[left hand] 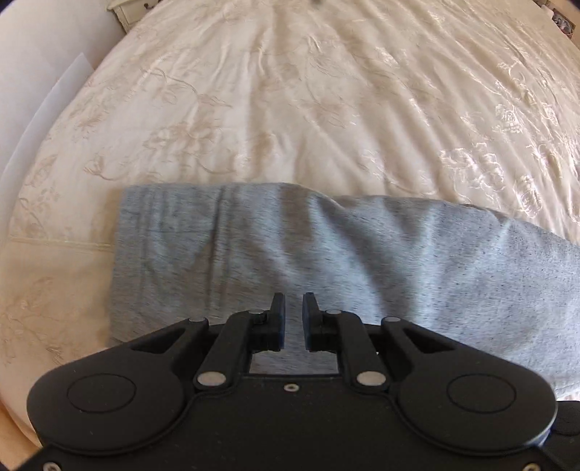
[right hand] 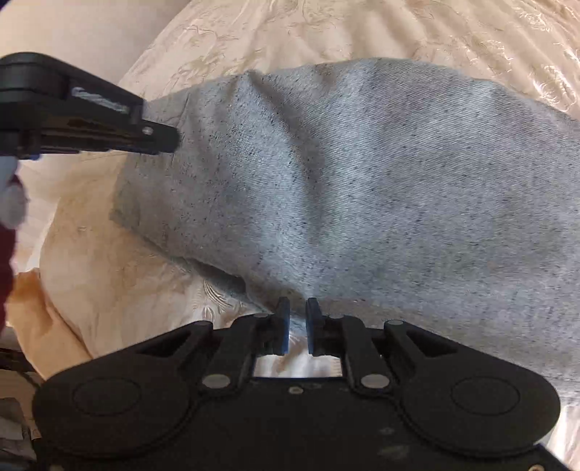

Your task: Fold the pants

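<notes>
Right wrist view: pants [right hand: 362, 188] overrun the right edge.

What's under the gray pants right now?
The gray pants lie on the cream embroidered bedspread, which shows all around them. A lower gray layer peeks out; anything else beneath is covered.

A home bedroom: a wide bed [left hand: 326, 108] spread with a cream, satin-sheened coverlet [right hand: 471, 32] embroidered with roses fills both views, with a white carved piece of furniture [left hand: 125, 9] at its far left corner.
</notes>
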`<state>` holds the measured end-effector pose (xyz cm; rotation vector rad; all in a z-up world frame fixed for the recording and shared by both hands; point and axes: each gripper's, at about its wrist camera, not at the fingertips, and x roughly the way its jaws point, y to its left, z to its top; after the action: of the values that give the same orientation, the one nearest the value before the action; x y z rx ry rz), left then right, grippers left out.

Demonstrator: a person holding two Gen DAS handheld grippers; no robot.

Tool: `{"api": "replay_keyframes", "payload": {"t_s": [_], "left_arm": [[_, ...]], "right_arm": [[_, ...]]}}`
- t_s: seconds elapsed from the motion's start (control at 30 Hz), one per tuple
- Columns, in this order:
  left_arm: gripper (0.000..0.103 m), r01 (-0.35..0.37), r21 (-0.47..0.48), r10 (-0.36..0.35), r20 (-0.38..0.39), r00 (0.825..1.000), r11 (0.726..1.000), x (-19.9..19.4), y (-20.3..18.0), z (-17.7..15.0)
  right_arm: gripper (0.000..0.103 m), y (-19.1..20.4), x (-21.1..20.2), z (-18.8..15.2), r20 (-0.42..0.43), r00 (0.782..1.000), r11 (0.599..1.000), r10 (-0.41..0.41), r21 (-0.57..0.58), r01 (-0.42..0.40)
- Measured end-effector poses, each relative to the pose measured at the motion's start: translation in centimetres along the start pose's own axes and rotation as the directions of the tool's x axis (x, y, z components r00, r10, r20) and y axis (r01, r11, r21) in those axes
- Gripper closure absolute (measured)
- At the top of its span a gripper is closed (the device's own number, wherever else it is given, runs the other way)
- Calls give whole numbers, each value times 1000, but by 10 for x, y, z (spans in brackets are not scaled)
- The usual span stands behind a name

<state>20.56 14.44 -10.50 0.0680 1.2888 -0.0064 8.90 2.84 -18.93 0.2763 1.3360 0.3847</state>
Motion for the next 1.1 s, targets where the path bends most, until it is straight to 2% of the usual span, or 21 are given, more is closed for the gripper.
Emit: {"api": "replay_keyframes", "payload": {"t_s": [0.1,0.17,0.23,0.37,0.5,0.67,0.77,0.87,0.97,1.1], "left_arm": [[84,31,-84,-40,-118,992,996,30,-14,-2],[84,-8,-120,-14,-180,983,993,46,-21,-11],[85,-46,-128,19,-206,978,991,55,-23,-17],[84,-67,-151,27,-249,968,986,50,-27,-19],[84,-101,-118,73,-220,973,988,36,-35,-23],[84,-130,-74,125,-66,990,989,-3,-40,-1],[84,-103,-60,102,-24,995,993,-15,-37,20],[84,-61,-47,57,-73,996,997,-9,-36,29],[83,-29,0,29,-128,991,1000,13,-33,26],[84,-39,16,41,-220,975,999,52,-27,-2]], "right_arm": [[81,-34,-32,2,28,999,1000,-22,-10,23],[81,-62,-51,7,55,998,1000,-27,-3,27],[79,-80,-71,9,82,996,999,-41,-18,42],[73,-98,-91,37,153,985,992,-75,-89,90],[70,-98,-96,62,219,972,986,-86,-124,115],[70,-96,-87,100,254,964,986,-77,-122,111],[70,-95,-80,116,263,962,987,-79,-118,113],[69,-94,-68,135,254,963,989,-91,-91,117],[68,-94,-57,152,243,964,990,-106,-67,126],[67,-96,-38,169,217,969,989,-117,-63,134]]}}
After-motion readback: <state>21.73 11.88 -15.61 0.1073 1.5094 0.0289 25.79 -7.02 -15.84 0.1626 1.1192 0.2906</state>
